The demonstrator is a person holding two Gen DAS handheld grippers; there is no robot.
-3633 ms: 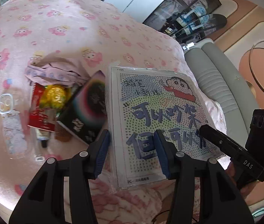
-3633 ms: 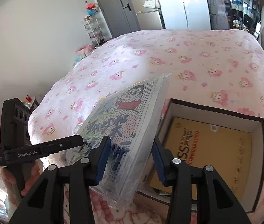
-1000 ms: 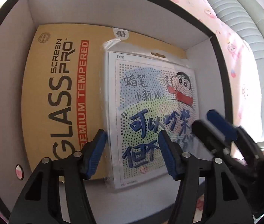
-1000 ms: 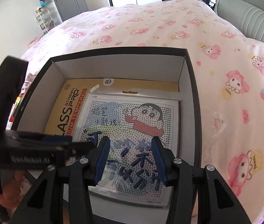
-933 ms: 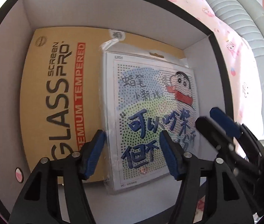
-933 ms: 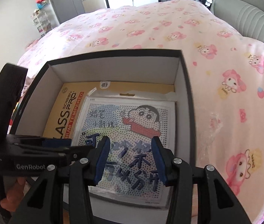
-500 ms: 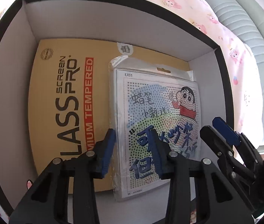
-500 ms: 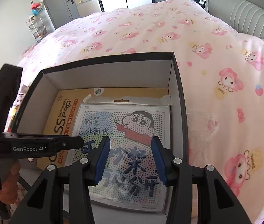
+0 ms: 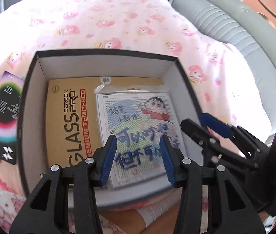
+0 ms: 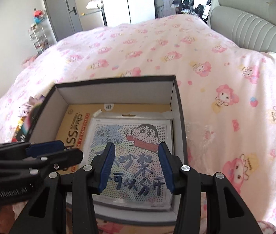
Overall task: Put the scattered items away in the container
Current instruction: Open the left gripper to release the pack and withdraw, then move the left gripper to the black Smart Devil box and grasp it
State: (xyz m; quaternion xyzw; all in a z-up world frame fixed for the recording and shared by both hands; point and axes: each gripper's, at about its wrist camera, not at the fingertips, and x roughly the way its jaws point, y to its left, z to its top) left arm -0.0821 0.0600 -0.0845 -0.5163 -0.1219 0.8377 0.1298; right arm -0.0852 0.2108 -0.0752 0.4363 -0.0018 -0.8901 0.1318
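Pink cartoon-print bedspread (image 10: 157,44); grey padded headboard (image 10: 255,29); grey door (image 10: 59,5); blurred shelf rack (image 10: 38,37), perhaps.

A: Item one, left of your left gripper's fingers: tan flat package (image 9: 67,117) in the box, printed "GLASS SCREEN PRO+", red strip "PREMIUM TEMPERED".

B: Item two?

A: Ahead of your fingers: cartoon bead sheet (image 10: 134,156), large blue handwritten Chinese characters, partly hidden.

B: On the tools?

A: "GenRobot.AI" along your left gripper (image 10: 46,154), blurred.
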